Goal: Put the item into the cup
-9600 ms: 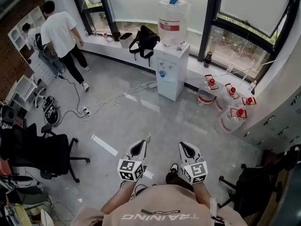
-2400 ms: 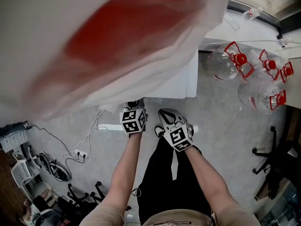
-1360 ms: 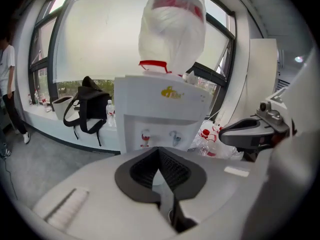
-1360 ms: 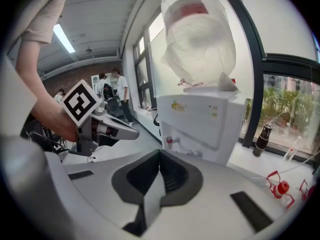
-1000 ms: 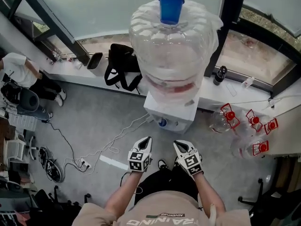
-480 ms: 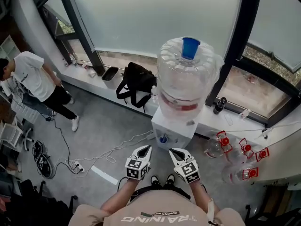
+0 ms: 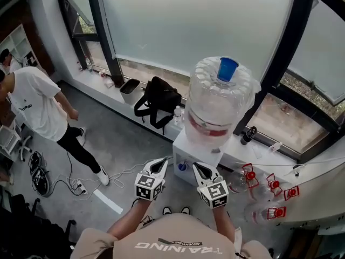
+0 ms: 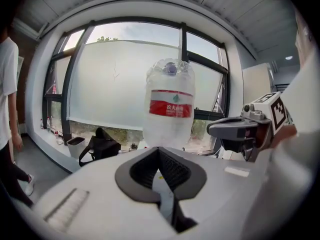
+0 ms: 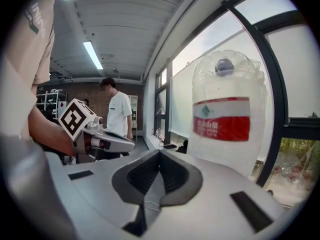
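Observation:
A blue cup (image 7: 227, 69) stands on top of the big clear water bottle (image 7: 218, 104), which is mounted on a white dispenser (image 7: 190, 150). My left gripper (image 7: 161, 164) and right gripper (image 7: 198, 168) are side by side just in front of the dispenser, well below the cup. Both are shut and I see nothing between the jaws. In the left gripper view the left gripper (image 8: 159, 150) points at the bottle (image 8: 170, 109), with the right gripper (image 8: 234, 129) beside it. In the right gripper view the right gripper (image 9: 160, 154) faces the bottle (image 9: 227, 119). No loose item shows.
A black backpack (image 7: 159, 99) and a grey bin (image 7: 129, 90) sit on the window ledge. A person in a white shirt (image 7: 38, 104) stands at the left. Several empty bottles with red caps (image 7: 259, 182) lie right of the dispenser. Cables (image 7: 81, 186) cross the floor.
The view has pulled back and swung, so the dispenser now sits just beyond the gripper tips. The person at the left has come closer. Both grippers stay shut, side by side.

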Tool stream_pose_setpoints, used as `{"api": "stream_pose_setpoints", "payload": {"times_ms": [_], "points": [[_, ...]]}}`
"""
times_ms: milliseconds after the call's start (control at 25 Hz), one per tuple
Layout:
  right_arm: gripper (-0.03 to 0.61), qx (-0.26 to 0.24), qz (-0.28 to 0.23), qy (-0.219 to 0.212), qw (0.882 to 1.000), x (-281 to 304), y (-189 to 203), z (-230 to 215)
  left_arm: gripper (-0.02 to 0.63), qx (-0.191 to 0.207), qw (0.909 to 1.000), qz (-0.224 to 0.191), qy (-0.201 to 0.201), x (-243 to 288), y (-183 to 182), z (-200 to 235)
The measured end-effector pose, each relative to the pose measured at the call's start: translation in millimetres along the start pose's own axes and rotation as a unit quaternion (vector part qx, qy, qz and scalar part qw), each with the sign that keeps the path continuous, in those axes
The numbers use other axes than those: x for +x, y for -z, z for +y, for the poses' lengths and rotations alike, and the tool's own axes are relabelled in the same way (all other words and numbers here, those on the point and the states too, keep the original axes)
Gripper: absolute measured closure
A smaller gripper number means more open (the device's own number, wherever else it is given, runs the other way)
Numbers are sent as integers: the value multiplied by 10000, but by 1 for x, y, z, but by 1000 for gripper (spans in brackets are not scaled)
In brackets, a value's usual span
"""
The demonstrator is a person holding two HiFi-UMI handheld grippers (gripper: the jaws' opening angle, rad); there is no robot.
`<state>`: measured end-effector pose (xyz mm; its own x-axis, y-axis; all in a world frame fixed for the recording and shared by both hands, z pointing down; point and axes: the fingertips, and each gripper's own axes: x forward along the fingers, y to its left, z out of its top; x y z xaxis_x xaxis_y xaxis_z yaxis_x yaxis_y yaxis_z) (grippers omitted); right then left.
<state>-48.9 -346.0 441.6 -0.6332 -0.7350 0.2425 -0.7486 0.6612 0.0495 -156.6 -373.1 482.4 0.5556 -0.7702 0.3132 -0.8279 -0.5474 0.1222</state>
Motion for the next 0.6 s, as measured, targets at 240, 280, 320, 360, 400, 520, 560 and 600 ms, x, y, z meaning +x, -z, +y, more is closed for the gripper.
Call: {"api": "stream_pose_setpoints", "payload": {"times_ms": [240, 280, 320, 360, 400, 520, 560, 600], "points": [[568, 2, -223, 209, 9995, 2, -20, -23, 606, 174, 9994, -296, 58, 7, -37, 2], [568, 50, -276, 244, 9993, 3, -24, -26, 606, 184, 9992, -346, 61, 7, -43, 2], [568, 103, -331, 281, 9990, 3, -27, -30, 606, 192, 9991, -387, 52, 7, -49, 4], [568, 147, -382, 312, 9987, 3, -31, -33, 606, 204, 9989, -416, 32, 7, -55, 5], [568, 174, -421, 336, 9984, 3, -34, -36, 606, 227, 9988, -436, 3, 6, -60, 7], [568, 147, -506, 383, 9979, 4, -45, -42, 606, 290, 9982, -513, -65, 5, -74, 12], [568, 118, -534, 389, 9977, 5, -49, -44, 606, 293, 9980, -547, -74, 5, -77, 13], [568, 88, -566, 390, 9976, 5, -52, -45, 606, 295, 9979, -574, -79, 5, -79, 14]]}}
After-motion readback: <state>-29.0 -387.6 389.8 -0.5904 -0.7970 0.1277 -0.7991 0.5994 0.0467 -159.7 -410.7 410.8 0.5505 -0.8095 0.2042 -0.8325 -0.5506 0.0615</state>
